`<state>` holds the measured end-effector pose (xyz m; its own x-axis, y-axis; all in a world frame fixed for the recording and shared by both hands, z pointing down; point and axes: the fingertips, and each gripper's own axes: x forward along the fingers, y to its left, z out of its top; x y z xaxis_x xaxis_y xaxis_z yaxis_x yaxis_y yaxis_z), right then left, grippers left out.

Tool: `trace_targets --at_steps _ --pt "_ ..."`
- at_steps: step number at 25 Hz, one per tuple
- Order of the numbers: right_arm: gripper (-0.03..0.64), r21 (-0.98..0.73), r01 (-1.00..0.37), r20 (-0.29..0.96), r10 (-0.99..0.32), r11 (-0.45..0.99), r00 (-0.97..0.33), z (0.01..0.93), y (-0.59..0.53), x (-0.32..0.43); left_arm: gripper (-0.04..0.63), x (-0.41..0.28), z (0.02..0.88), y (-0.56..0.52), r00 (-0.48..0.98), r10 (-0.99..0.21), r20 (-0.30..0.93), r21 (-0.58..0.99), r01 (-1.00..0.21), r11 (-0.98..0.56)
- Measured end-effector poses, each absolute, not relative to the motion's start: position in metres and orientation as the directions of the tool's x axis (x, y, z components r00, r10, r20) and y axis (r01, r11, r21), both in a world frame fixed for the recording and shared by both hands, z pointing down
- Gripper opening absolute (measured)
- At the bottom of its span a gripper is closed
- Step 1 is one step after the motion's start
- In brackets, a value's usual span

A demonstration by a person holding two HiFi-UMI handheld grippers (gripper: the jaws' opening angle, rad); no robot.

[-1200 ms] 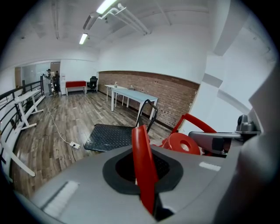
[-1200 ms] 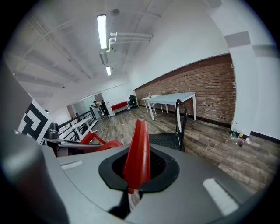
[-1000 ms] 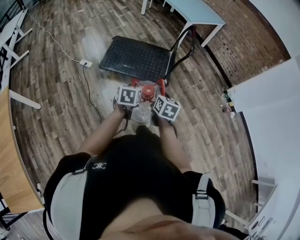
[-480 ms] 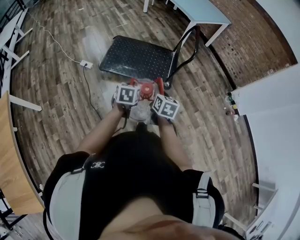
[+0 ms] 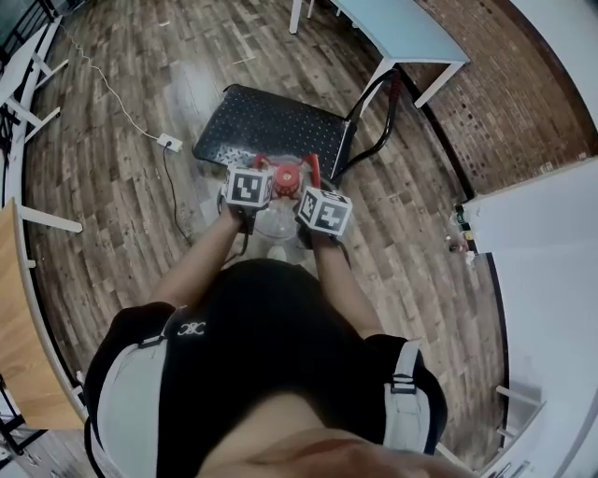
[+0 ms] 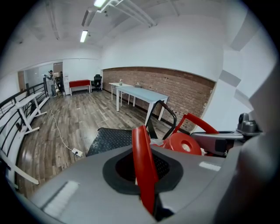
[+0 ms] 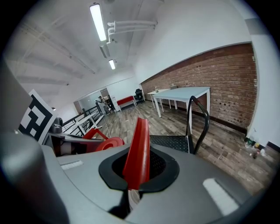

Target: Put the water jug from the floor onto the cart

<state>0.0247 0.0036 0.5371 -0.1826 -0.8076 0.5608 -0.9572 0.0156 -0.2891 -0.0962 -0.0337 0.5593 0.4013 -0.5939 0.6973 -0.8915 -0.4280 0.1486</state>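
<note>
The water jug (image 5: 278, 220) is clear, with a red cap (image 5: 287, 175) and two red handles. It hangs just short of the near edge of the black cart (image 5: 271, 123). My left gripper (image 5: 254, 175) is shut on the jug's left red handle (image 6: 143, 166). My right gripper (image 5: 312, 190) is shut on the right red handle (image 7: 138, 148). The jug's body is mostly hidden under the marker cubes. In the left gripper view the cap (image 6: 181, 142) and the cart's deck (image 6: 111, 138) show beyond the jaws.
The cart's black push handle (image 5: 381, 107) stands upright on its right side. Behind it is a pale blue table (image 5: 392, 28) along a brick wall (image 5: 505, 84). A power strip (image 5: 169, 142) with a cable lies left of the cart. A wooden tabletop (image 5: 19, 308) is at the far left.
Both grippers and the jug between them have moved forward toward the cart, and the cap now sits close to the cart's near edge. Both grips are unchanged.
</note>
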Motion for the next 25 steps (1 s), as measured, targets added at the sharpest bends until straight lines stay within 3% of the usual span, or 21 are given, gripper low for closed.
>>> trace_targets --at_steps 5,14,25 --pt "0.015 -0.323 -0.946 0.553 -0.805 0.033 -0.216 0.544 -0.043 0.046 0.002 -0.076 0.551 -0.081 0.364 -0.629 0.687 0.086 -0.9 -0.427" --pt "0.015 -0.314 -0.948 0.556 -0.801 0.043 -0.221 0.55 -0.101 0.07 0.002 -0.054 0.567 -0.137 0.372 -0.611 0.699 0.136 -0.907 -0.398" --pt "0.015 -0.282 -0.956 0.63 -0.767 -0.082 -0.12 0.588 -0.141 0.11 0.002 -0.011 0.597 -0.193 0.444 -0.549 0.708 0.143 -0.852 -0.504"
